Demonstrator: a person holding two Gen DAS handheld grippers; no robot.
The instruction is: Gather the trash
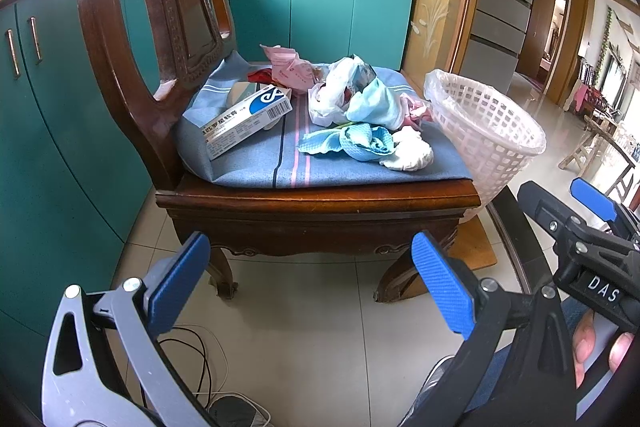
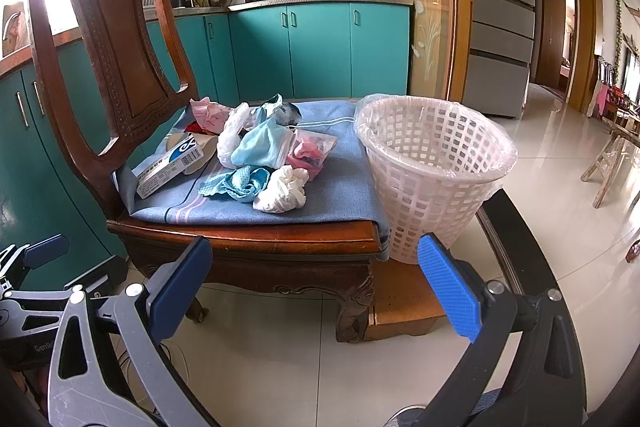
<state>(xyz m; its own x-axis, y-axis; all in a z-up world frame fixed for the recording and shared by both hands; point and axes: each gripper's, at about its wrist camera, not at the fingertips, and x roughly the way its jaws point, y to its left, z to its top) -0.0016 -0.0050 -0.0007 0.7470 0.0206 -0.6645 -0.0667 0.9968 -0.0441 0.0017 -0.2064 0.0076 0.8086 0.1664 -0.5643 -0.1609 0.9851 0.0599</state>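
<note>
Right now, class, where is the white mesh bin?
In both views the white mesh bin stands on the right, against the chair seat's right edge, raised on a low box.

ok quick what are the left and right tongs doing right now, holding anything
Left tongs: open, holding nothing, in front of the chair.
Right tongs: open, holding nothing, facing the chair near the white basket.
</note>
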